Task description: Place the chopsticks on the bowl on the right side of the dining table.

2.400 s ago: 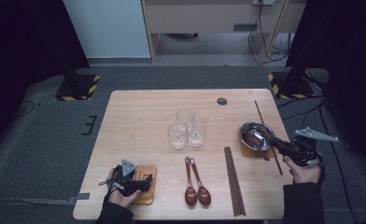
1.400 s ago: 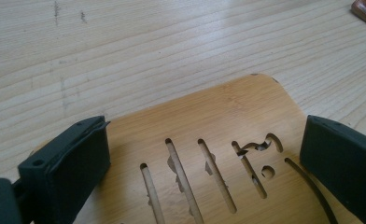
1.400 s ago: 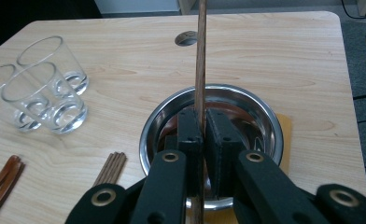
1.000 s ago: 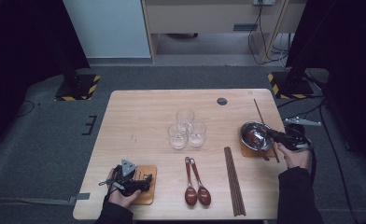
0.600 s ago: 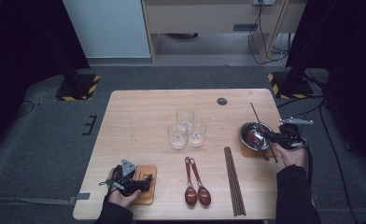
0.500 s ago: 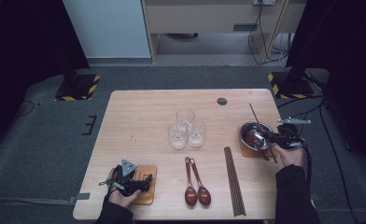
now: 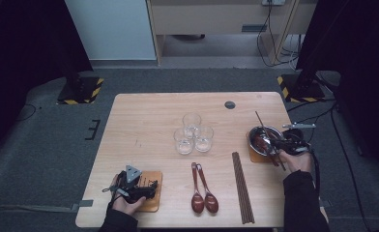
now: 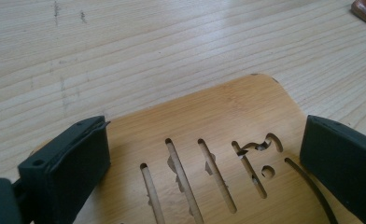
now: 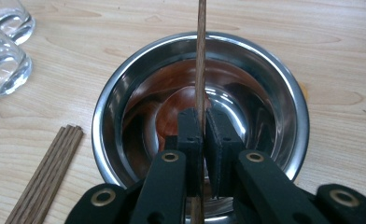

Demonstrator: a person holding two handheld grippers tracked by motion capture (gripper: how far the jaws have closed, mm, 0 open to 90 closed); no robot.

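Note:
My right gripper (image 7: 273, 145) is shut on a single brown chopstick (image 7: 259, 119) over the steel bowl (image 7: 253, 133) at the table's right edge. In the right gripper view the jaws (image 9: 203, 117) pinch the chopstick (image 9: 200, 51), which runs straight up across the bowl (image 9: 284, 88). A reddish-brown shape lies in the bowl; I cannot tell what it is. At the front left my left gripper (image 7: 140, 189) rests on a wooden coaster (image 7: 153, 203). In the left gripper view its jaws (image 8: 204, 172) stand wide apart over the slotted coaster (image 8: 218, 116).
Three clear glasses (image 7: 193, 133) stand clustered mid-table. Two dark red spoons (image 7: 203, 195) lie near the front edge, with a bundle of chopsticks (image 7: 241, 186) to their right. The bowl sits on another coaster (image 7: 256, 156). A small black disc (image 7: 230, 104) lies at the back.
My right hand has shifted left and sunk a little, bringing the held chopstick closer over the bowl. The left hand and its gripper have stayed put.

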